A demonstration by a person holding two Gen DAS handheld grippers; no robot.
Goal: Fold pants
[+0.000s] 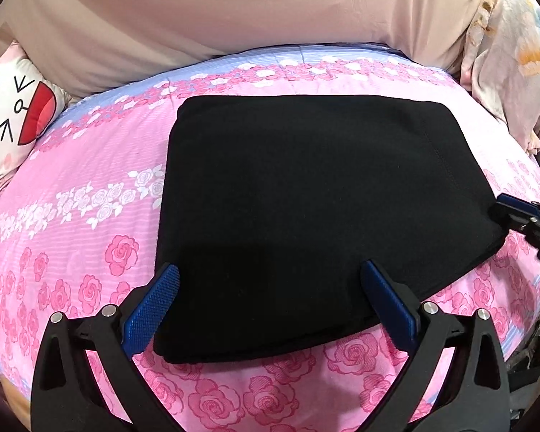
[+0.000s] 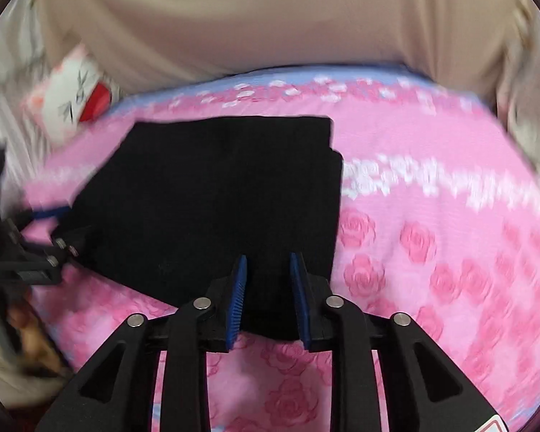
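The black pants [image 1: 316, 201] lie folded into a flat, roughly square bundle on the pink rose bedsheet [image 1: 75, 237]. My left gripper [image 1: 270, 270] is open, its blue-padded fingers spread over the bundle's near edge, holding nothing. In the right wrist view the pants [image 2: 212, 201] show again, with stepped folded layers at the far right corner. My right gripper [image 2: 268, 262] hovers over the near right corner, jaws partly open with a narrow gap, not clamped on the cloth. The right gripper also shows at the right edge of the left wrist view [image 1: 522, 216].
A white cartoon-face pillow [image 1: 14, 122] lies at the bed's far left. A beige curtain or wall [image 1: 252, 10] backs the bed. A floral blanket [image 1: 514, 57] is piled at the far right. The left gripper's body [image 2: 28, 252] sits at the left in the right wrist view.
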